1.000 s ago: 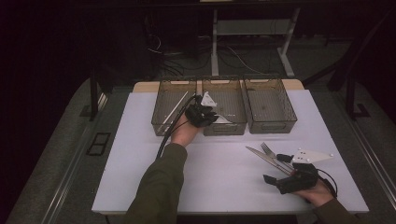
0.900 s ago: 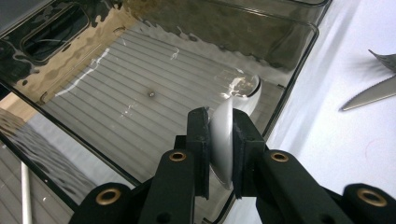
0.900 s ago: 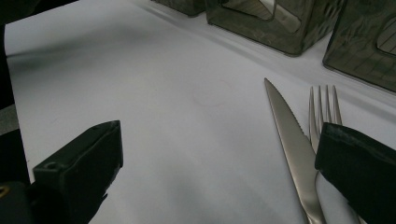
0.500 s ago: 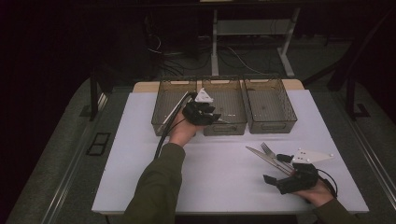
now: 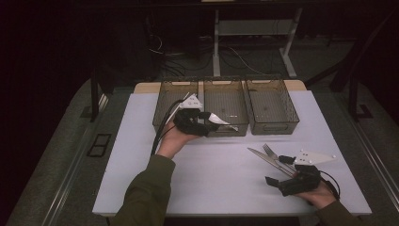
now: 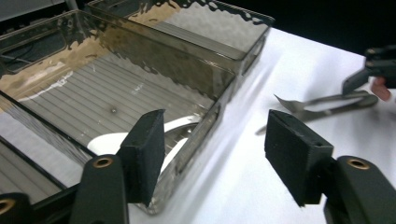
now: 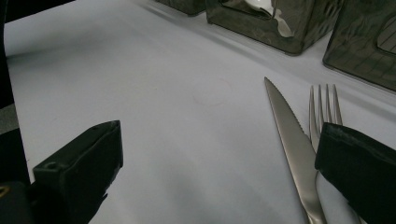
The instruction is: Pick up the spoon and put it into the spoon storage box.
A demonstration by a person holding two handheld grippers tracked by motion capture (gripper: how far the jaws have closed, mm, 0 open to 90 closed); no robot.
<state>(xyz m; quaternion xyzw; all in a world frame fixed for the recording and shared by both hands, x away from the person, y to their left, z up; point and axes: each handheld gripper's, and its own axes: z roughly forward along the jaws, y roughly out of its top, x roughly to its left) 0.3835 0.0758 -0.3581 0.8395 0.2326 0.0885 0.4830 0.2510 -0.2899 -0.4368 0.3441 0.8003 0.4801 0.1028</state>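
Over the middle bin [image 5: 226, 101], the left hand-held gripper [image 5: 214, 123] hovers, jaws apart.

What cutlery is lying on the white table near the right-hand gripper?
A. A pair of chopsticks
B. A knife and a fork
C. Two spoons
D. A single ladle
B: a serrated knife and a fork lie side by side on the table, by the open right gripper.

I'm seeing wide bare bench [image 5: 216, 174] lying open between my two hands, while the three bins [image 5: 226, 106] are walling off the far edge and the knife [image 5: 266, 160] and fork [image 5: 273, 154] are crowding the right gripper [image 5: 282, 172].
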